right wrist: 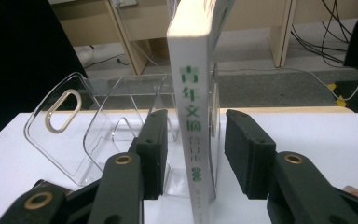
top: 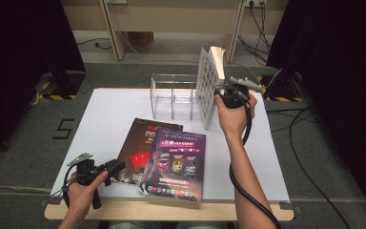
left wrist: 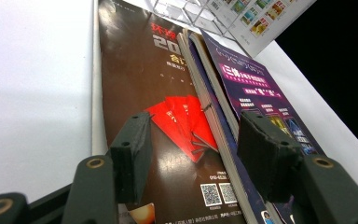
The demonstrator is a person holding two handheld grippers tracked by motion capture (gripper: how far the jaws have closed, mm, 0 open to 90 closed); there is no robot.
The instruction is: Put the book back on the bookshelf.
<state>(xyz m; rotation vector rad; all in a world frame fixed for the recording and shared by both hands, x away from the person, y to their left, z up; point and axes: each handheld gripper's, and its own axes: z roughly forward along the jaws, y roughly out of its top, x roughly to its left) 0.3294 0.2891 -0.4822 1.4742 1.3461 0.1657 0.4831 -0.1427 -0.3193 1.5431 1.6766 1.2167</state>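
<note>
The white book (top: 209, 81) stands upright on its lower edge at the right end of the clear plastic rack (top: 174, 95), in the upper middle of the high view, with its long axis running up and down and its top tipped a little toward the upper right. Its spine (right wrist: 193, 107) faces the right gripper (right wrist: 193, 144), printed characters running down it, and its grid-patterned cover faces left in the high view. In the right gripper view the spine rises straight up between the two black jaws, which stand open with a gap on each side, so the pads do not press on it. The right hand (top: 233, 117) sits just to the lower right of the book, far nearer than the other. The rack's empty slots lie to the left of the book.

At lower left of the high view the left gripper (top: 116, 167) rests open at the edge of the two magazines (top: 164, 160) lying flat and overlapped, long axes running away from it; it holds nothing.
</note>
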